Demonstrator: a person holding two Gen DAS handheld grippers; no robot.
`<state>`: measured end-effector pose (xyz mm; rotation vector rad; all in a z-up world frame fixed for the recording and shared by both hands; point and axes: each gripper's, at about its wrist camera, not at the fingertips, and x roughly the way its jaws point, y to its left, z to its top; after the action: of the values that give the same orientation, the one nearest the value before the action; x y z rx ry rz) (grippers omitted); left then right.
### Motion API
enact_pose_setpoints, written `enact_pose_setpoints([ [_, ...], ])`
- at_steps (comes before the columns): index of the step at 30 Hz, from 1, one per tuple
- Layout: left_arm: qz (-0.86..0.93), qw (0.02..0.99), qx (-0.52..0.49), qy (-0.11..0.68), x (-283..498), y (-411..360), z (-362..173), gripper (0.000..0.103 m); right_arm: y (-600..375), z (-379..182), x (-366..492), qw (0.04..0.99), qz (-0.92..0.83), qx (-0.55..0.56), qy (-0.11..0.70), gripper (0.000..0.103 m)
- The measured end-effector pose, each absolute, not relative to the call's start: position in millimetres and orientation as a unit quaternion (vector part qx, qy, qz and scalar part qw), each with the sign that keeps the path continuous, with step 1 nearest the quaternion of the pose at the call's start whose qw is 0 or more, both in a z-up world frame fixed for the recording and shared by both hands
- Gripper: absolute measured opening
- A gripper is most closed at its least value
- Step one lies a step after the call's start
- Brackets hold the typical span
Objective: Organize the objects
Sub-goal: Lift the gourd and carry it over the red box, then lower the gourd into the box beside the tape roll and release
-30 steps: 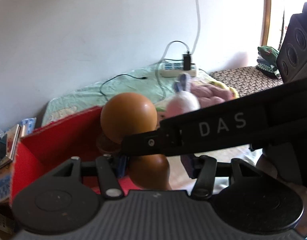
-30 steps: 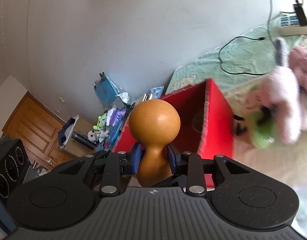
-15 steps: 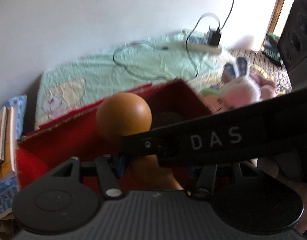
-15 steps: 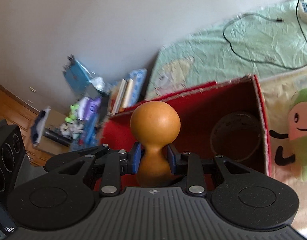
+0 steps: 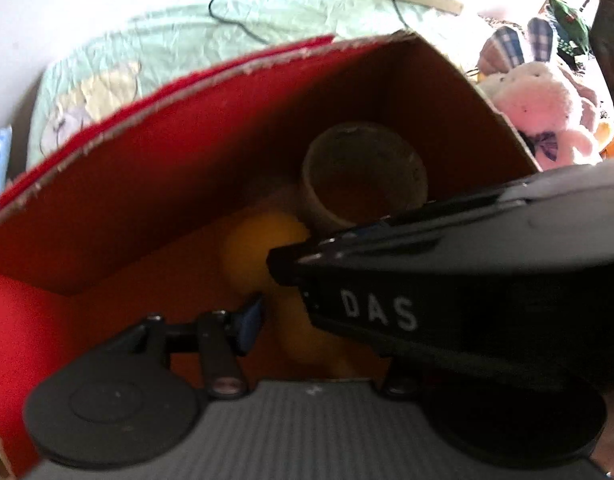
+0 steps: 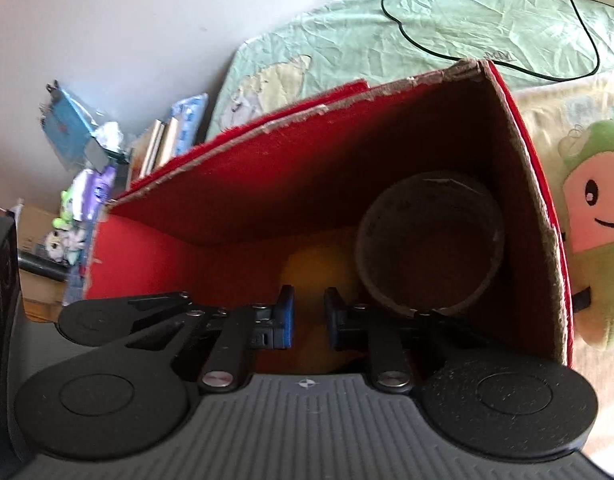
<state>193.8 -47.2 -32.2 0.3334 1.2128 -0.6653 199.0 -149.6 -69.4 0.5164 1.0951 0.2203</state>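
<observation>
Both hand-held grippers are now lowered into the red box (image 6: 523, 184); the gourd (image 6: 319, 276), clamped by the right hand-held gripper (image 6: 309, 318), is nearly stowed; the left's grip cannot be told.

Brown cylinder (image 6: 429, 246) blocks the red box's (image 6: 227, 184) right corner (left floor open).

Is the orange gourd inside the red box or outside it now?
Inside. The orange gourd sits low between the red box walls, beside the round container, with the right tongs around its neck.
</observation>
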Motion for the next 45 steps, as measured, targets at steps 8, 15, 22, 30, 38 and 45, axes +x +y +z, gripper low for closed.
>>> enact_pose_setpoints([
  [8,-0.311,0.776,0.175,0.52,182.2,-31.8,-19.4,0.073,-155.6,-70.5,195.7,0.819,0.107,0.251,0.505,0.021],
  [15,-0.28,0.811,0.196,0.474,186.9,4.2,-4.3,0.074,-161.9,-68.3,192.8,0.824,0.11,0.265,0.488,0.02],
  [22,-0.219,0.829,0.21,0.469,203.0,19.6,-9.1,0.073,-160.1,-66.1,192.4,0.827,0.121,0.272,0.478,0.02],
  [30,-0.19,0.835,0.224,0.465,208.3,17.1,-13.5,0.075,-129.3,-72.9,205.0,0.806,0.125,0.257,0.518,0.021],
  [38,-0.188,0.828,0.221,0.48,210.8,13.7,-20.6,0.076,-120.0,-77.4,211.1,0.797,0.077,0.237,0.551,0.021],
  [45,-0.191,0.827,0.221,0.481,206.3,15.5,-20.9,0.076,-117.8,-77.1,206.8,0.803,0.051,0.235,0.546,0.021],
])
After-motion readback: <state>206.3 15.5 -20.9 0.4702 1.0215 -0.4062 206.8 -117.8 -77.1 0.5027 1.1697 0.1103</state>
